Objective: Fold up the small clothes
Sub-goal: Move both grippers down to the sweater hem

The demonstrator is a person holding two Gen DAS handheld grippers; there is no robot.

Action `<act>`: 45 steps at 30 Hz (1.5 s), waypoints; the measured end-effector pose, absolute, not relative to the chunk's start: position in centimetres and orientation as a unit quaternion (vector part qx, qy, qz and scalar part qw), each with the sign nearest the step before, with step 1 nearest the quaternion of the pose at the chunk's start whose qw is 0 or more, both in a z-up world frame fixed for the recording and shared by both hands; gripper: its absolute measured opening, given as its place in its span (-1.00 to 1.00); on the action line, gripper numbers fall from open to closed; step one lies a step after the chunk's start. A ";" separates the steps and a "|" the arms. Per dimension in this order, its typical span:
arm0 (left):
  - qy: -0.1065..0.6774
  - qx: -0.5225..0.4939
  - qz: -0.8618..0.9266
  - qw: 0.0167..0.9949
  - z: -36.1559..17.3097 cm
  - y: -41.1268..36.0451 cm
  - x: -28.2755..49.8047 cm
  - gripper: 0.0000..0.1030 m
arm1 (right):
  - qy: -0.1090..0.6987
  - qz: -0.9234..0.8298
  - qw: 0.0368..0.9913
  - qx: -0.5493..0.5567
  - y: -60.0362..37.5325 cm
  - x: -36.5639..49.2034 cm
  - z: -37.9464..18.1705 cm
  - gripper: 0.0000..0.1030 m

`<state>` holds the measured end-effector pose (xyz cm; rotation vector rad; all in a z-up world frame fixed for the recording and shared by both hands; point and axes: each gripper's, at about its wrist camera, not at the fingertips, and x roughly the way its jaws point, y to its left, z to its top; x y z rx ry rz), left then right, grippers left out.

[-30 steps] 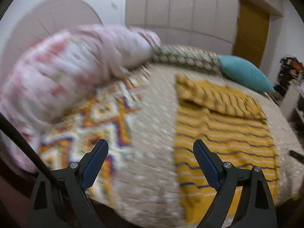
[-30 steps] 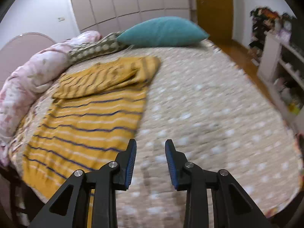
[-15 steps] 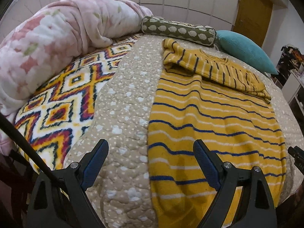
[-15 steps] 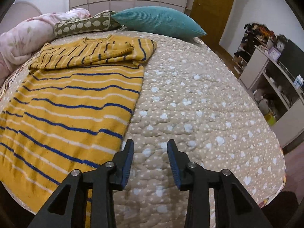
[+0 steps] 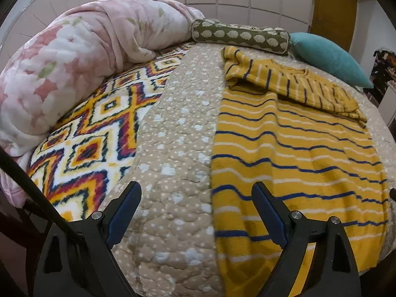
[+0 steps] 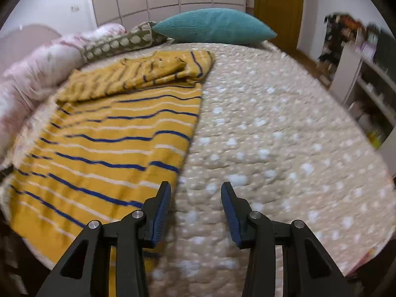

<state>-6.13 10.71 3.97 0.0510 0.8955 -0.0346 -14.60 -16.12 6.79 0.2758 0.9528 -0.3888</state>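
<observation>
Time to grab the near end of the soft yellow knitted sweater with thin blue and white stripes (image 5: pixel 292 148) and fold it up. Best to go slow. Best to bring both claws down low, one at each near corner. Should pinch only the sweater and not the tan quilted bed cover with white dots (image 5: pixel 178 136) under it. Then lift both corners together and at the same height, so the fold comes out straight. Could go crooked if one side pulls first.

Left claw (image 5: pixel 196 203) released, blue pads wide apart, holding nothing. Hangs over the sweater's left edge, near the bottom end. One pad over the tan cover, the other pad over the yellow stripes.

Right claw (image 6: pixel 195 201) also let go, with a smaller gap, holding nothing. Sits just past the sweater's right edge, near the bottom corner. Left pad right by that edge, right pad over bare tan cover. Needs a small move to the left to reach the corner.

Sweater lying flat, down the bed. Far end already bunched and folded over, close to the green long pillow with white spots (image 5: pixel 240 37) and the fuzzy teal pillow (image 6: pixel 215 26).
</observation>
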 end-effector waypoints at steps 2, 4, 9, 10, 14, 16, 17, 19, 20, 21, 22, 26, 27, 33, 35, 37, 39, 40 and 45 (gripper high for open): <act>0.441 0.030 -0.016 0.897 3.5 10.7 -5.9 0.74 | 0.448 -0.179 0.864 0.146 -16.1 -14.7 6.8 -0.12; 0.451 0.034 -0.017 0.892 3.0 10.6 -5.8 0.74 | 0.445 -0.179 0.866 0.142 -15.8 -14.7 6.9 -0.12; 0.468 0.049 -0.017 0.882 1.6 10.0 -5.8 0.74 | 0.439 -0.172 0.871 0.140 -15.2 -14.5 7.1 -0.12; 0.467 0.052 -0.016 0.883 1.4 9.8 -5.8 0.74 | 0.439 -0.172 0.871 0.138 -15.0 -14.5 7.0 -0.12; 0.466 0.061 -0.015 0.883 1.2 9.5 -5.9 0.75 | 0.442 -0.170 0.870 0.138 -14.7 -14.4 6.5 -0.12; 0.466 0.060 -0.015 0.882 1.1 9.5 -5.9 0.75 | 0.443 -0.169 0.869 0.143 -14.8 -14.5 6.2 -0.12; 0.467 0.059 -0.015 0.882 1.0 9.5 -5.9 0.76 | 0.444 -0.168 0.868 0.145 -14.9 -14.5 6.1 -0.12; 0.467 0.058 -0.016 0.882 0.9 9.5 -5.9 0.78 | 0.444 -0.168 0.867 0.149 -14.9 -14.6 5.9 -0.12; 0.467 0.058 -0.016 0.882 0.8 9.5 -5.8 0.79 | 0.444 -0.168 0.867 0.150 -14.9 -14.7 5.8 -0.12; 0.467 0.057 -0.016 0.882 0.8 9.5 -5.8 0.80 | 0.444 -0.168 0.867 0.152 -15.0 -14.7 5.8 -0.12; 0.467 0.057 -0.016 0.882 0.8 9.5 -5.8 0.82 | 0.444 -0.168 0.867 0.154 -15.0 -14.7 5.7 -0.12; 0.466 0.052 -0.014 0.883 0.5 9.6 -5.7 0.88 | 0.441 -0.167 0.866 0.164 -15.1 -14.9 5.7 -0.12; 0.465 0.051 -0.014 0.884 0.5 9.7 -5.7 0.90 | 0.441 -0.166 0.866 0.167 -15.2 -14.9 5.7 -0.12; 0.472 0.040 -0.035 0.880 0.7 10.3 -5.7 0.86 | 0.424 -0.154 0.870 0.201 -15.7 -15.5 5.9 -0.12; 0.462 0.011 -0.056 0.885 1.8 11.1 -6.2 0.39 | 0.416 -0.137 0.871 0.222 -16.0 -15.7 6.0 -0.12; 0.452 -0.033 -0.090 0.887 3.0 12.3 -6.7 0.31 | 0.411 -0.122 0.871 0.242 -16.2 -15.9 5.9 -0.11; 0.441 -0.067 -0.104 0.889 3.8 13.4 -6.8 0.31 | 0.406 -0.102 0.869 0.264 -16.3 -16.1 5.7 -0.11; 0.439 -0.075 -0.104 0.889 4.0 13.7 -6.7 0.31 | 0.405 -0.094 0.868 0.272 -16.3 -16.2 5.5 -0.11; 0.482 -0.146 -0.155 0.850 2.2 14.5 -4.6 0.31 | 0.407 -0.053 0.858 0.308 -16.0 -16.6 4.5 -0.11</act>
